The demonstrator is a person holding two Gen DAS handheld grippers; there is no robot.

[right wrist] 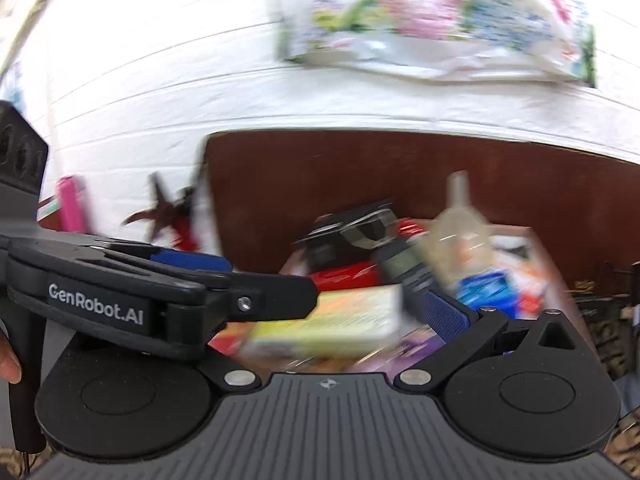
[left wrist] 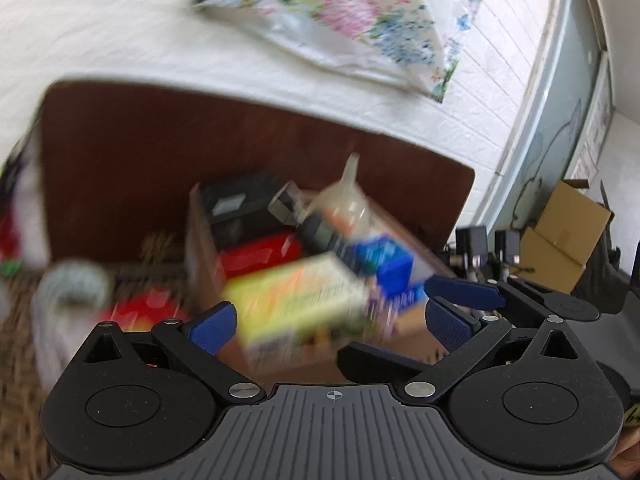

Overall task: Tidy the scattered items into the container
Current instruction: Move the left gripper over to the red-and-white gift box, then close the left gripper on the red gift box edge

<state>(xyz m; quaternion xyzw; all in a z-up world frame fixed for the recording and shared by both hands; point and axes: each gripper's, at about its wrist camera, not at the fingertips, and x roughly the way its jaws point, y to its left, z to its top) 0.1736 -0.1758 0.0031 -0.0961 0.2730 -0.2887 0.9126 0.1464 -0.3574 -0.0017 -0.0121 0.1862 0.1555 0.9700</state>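
Observation:
A brown open box [left wrist: 200,240] holds several items: a yellow-green carton [left wrist: 300,300] on top, a red pack [left wrist: 260,256], a black case [left wrist: 236,204], a clear bottle [left wrist: 348,200] and a blue pack [left wrist: 384,256]. My left gripper [left wrist: 328,322] is open and empty just in front of the carton. The right gripper's blue fingers [left wrist: 464,292] reach in from the right. In the right wrist view the box [right wrist: 544,256], carton [right wrist: 332,320] and bottle [right wrist: 456,228] show blurred. My right gripper [right wrist: 340,312] is open over the box, and the left gripper's body [right wrist: 160,296] crosses in front of its left side.
A red item [left wrist: 148,308] and a grey-white roll [left wrist: 76,280] lie on the woven mat left of the box. A dark brown board [left wrist: 160,152] stands behind. Cardboard boxes [left wrist: 568,240] sit at far right. A floral cloth [left wrist: 340,12] hangs on the white wall.

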